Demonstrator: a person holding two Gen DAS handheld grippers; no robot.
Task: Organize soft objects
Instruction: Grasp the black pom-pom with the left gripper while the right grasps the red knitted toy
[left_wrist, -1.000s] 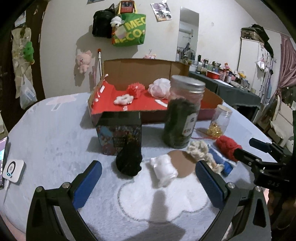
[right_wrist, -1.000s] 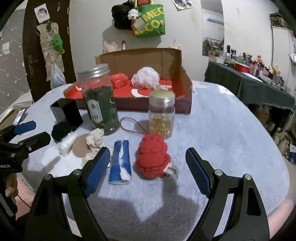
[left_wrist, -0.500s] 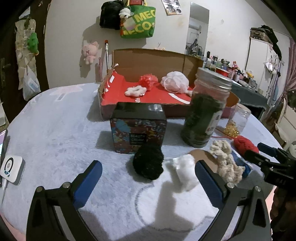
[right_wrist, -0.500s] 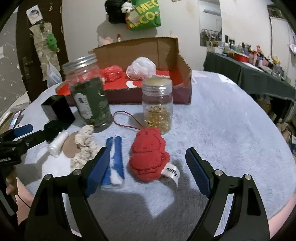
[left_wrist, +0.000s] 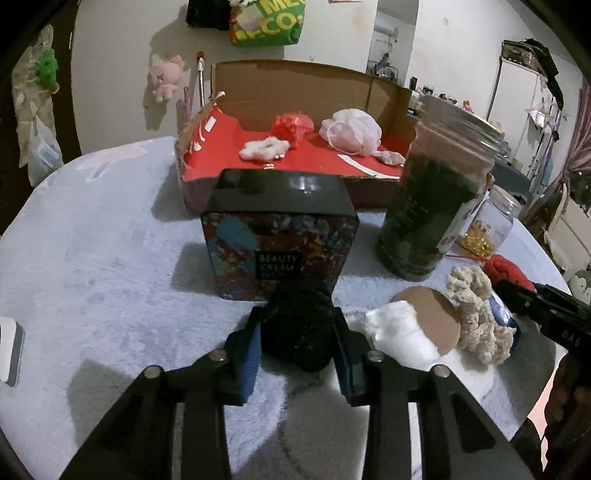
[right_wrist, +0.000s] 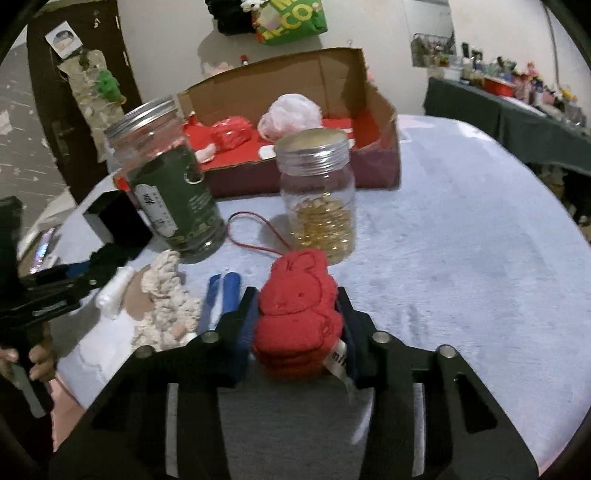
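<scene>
Surface: round, under a pale blue fleece cover (left_wrist: 110, 258), in a cluttered room with bags hung on the wall.
Far edge: open cardboard box (left_wrist: 295, 85) with red lining, holding a red pouf and a pale pink mesh pouf.
Left hand-held gripper (left_wrist: 297, 332): jaws closing, blue pads against the sides of a black fuzzy ball (left_wrist: 295, 328), just in front of a patterned beauty cream box (left_wrist: 277, 251).
Right hand-held gripper (right_wrist: 295, 317): jaws closing, pads against a red plush rabbit (right_wrist: 295, 310) near the front edge, in front of a jar of gold beads (right_wrist: 319, 195).
Between them: white roll (left_wrist: 399, 332), cream knit piece (left_wrist: 476, 317), tall green-filled jar (left_wrist: 432, 199).
</scene>
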